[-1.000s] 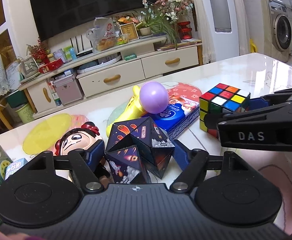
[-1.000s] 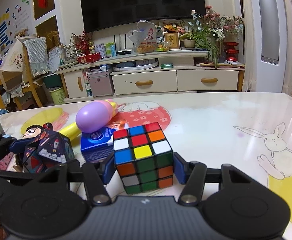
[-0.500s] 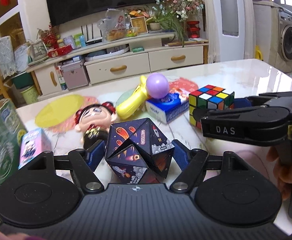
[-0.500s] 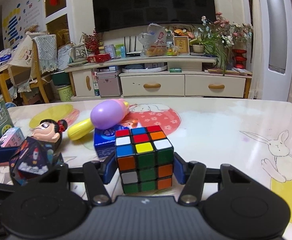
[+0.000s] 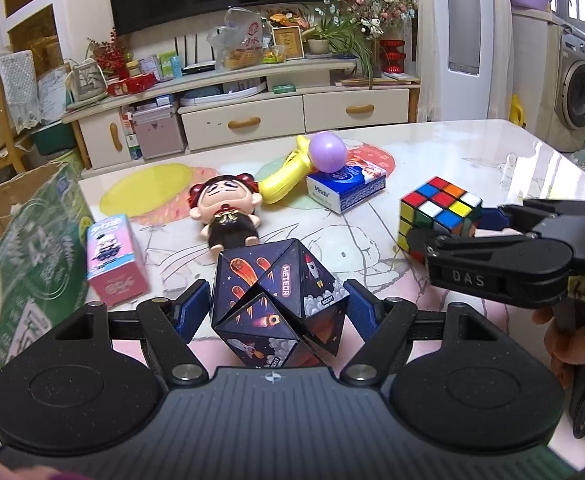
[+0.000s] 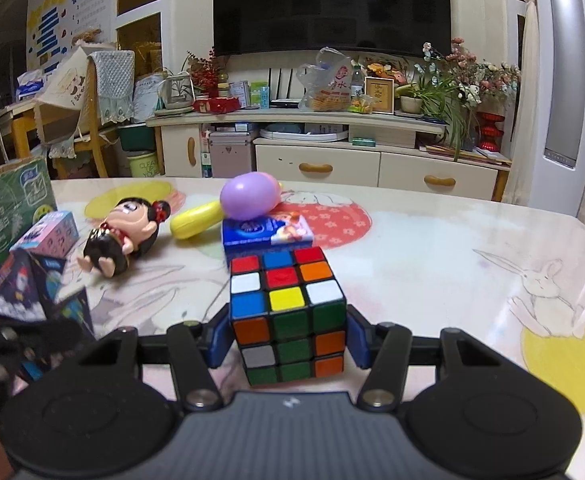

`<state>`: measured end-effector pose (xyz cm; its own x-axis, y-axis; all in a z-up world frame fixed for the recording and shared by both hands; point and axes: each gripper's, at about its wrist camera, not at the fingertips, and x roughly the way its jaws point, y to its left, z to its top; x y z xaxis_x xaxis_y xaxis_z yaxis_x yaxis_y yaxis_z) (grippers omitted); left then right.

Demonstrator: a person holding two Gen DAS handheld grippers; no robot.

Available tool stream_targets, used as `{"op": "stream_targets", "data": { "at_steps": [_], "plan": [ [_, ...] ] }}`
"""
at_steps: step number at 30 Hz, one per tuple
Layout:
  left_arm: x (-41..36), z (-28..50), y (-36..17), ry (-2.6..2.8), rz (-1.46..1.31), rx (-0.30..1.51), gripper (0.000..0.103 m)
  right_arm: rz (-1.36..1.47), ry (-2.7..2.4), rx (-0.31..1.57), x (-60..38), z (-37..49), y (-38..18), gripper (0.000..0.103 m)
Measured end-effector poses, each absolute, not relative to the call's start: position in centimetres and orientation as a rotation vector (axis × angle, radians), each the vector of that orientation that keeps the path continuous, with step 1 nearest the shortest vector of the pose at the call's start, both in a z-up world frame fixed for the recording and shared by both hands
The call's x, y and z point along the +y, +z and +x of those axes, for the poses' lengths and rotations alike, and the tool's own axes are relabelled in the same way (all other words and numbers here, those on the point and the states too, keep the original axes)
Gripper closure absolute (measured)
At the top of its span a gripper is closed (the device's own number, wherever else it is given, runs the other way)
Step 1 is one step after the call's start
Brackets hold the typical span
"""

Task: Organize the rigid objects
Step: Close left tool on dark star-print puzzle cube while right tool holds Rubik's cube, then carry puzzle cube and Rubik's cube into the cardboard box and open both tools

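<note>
Fingers [image 5: 193, 310] of the left gripper [image 5: 278, 312] stand wide, clamped on the space-print folding cube [image 5: 278, 300] above the table [image 5: 432, 148]. Right gripper [image 6: 288, 340] pads pinch the Rubik's cube [image 6: 288, 312]. Green carton [image 5: 32, 272] at left; its contents are hidden.

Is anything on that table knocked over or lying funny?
Yes: the doll lies flat on its back mid-table instead of standing, and the yellow toy with the purple ball rests tilted, its ball end propped on the blue tissue pack. Nothing looks spilled or broken.
</note>
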<state>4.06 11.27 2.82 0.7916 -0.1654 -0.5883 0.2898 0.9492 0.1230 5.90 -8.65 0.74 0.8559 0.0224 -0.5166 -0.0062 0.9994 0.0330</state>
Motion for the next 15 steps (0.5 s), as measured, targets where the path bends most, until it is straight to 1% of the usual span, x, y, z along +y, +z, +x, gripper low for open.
{"op": "stream_targets", "data": {
  "at_steps": [6,15],
  "plan": [
    [12.2,4.0,3.1,-0.241,0.201,0.61,0.012,0.024,-0.017,0.533,-7.5,4.4,0.9,0.048],
    [13.1,3.0,4.4,-0.278,0.164,0.576,0.012,0.067,-0.019,0.567,-5.0,2.2,1.3,0.048]
  ]
}}
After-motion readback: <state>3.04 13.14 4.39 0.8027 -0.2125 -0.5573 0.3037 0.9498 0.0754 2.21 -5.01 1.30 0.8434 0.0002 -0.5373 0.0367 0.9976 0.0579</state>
